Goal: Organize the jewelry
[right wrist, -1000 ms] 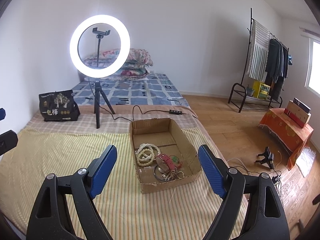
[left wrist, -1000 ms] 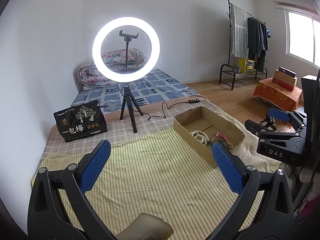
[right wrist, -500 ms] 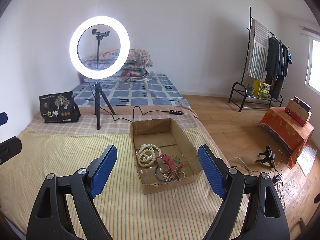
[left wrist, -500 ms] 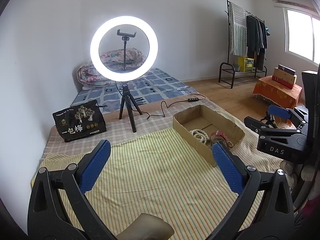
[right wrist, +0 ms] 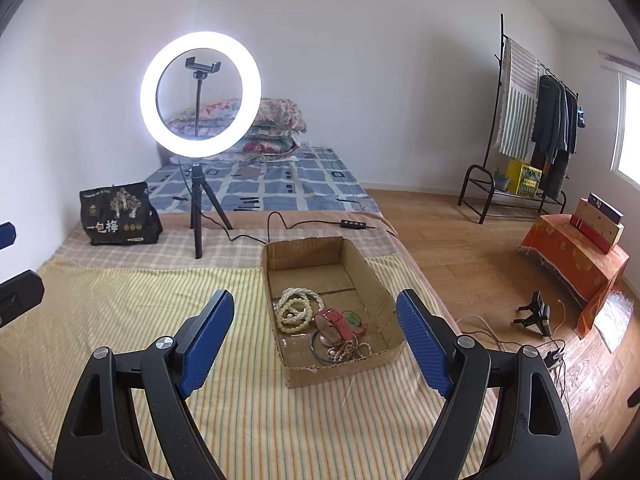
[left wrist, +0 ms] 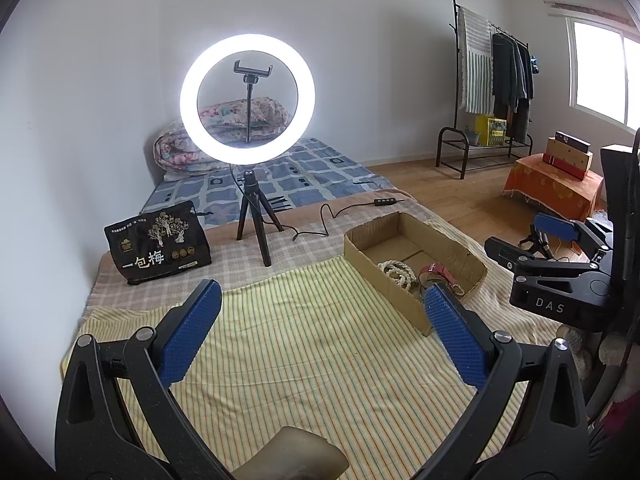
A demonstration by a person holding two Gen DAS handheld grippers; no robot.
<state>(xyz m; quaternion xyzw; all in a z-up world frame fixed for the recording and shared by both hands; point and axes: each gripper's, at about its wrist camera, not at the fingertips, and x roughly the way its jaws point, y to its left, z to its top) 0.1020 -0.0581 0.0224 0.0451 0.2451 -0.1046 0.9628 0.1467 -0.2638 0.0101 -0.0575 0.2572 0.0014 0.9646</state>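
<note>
Staying spread: left tongs (left wrist: 322, 288), right tongs (right wrist: 316, 294)

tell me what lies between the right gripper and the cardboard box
Only bare striped blanket, in the right wrist view; the open right gripper hovers short of the cardboard box.

**Colours and patterns**

Yellow striped cloth (right wrist: 120, 320); brown cardboard box (right wrist: 372, 276); cream bead strands (right wrist: 294, 308); red watch strap (right wrist: 340, 322); blue-checked mattress cover (right wrist: 280, 188); black snack bag (right wrist: 116, 214), white lettering; orange floral cloth (right wrist: 568, 252); blue jaw pads.
</note>
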